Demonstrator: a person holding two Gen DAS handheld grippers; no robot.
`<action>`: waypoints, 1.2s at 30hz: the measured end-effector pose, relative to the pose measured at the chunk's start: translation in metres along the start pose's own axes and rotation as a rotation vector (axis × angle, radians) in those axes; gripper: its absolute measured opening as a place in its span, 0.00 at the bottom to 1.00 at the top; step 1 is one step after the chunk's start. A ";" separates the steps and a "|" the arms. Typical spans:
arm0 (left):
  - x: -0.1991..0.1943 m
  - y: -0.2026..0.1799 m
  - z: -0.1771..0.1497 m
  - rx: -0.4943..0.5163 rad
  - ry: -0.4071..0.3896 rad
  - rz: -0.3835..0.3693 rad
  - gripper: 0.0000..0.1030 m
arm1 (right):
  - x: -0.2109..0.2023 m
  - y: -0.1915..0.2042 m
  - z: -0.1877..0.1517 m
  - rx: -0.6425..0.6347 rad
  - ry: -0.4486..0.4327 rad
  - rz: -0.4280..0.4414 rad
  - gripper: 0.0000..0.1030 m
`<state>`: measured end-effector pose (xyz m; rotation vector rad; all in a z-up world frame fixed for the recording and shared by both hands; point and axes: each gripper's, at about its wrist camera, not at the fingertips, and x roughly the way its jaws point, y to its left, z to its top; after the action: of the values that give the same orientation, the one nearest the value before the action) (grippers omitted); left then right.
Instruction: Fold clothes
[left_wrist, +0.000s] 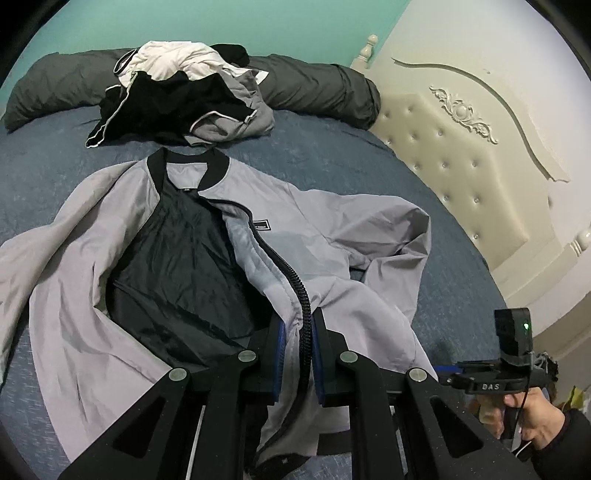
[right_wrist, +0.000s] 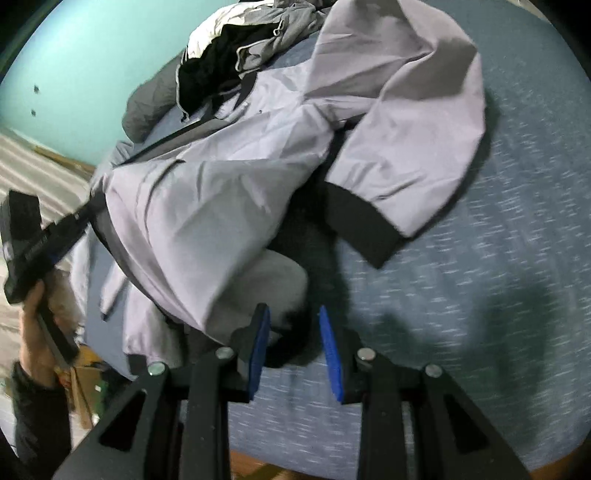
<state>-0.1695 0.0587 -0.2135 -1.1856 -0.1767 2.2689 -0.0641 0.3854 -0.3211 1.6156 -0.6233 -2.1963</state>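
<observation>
Readable: "DAS" in pale letters on the black handle of the right gripper (left_wrist: 491, 386), lower right of the left wrist view. Too small to read: chest patch (left_wrist: 263, 225) and neck label (left_wrist: 186, 190) on the grey jacket (left_wrist: 332, 229).

Pale grey jacket (left_wrist: 332, 229) — black collar, lining, cuffs — on a blue-flecked bedspread (left_wrist: 332, 147) by a teal wall (left_wrist: 184, 22).

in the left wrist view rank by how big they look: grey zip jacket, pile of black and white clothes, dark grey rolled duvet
1. grey zip jacket, nearest the camera, so partly inflated
2. dark grey rolled duvet
3. pile of black and white clothes; 2 and 3 look close
</observation>
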 end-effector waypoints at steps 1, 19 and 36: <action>-0.001 0.000 -0.001 0.003 0.001 0.001 0.13 | 0.005 0.001 -0.001 0.003 0.018 -0.011 0.27; -0.026 0.018 -0.010 -0.027 -0.029 -0.003 0.13 | 0.061 -0.005 -0.051 0.009 0.153 -0.039 0.03; 0.004 0.050 -0.053 -0.065 0.114 0.070 0.12 | 0.049 -0.022 -0.094 0.000 0.231 -0.019 0.03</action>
<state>-0.1506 0.0119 -0.2665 -1.3705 -0.1685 2.2630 0.0113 0.3647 -0.3963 1.8469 -0.5422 -1.9815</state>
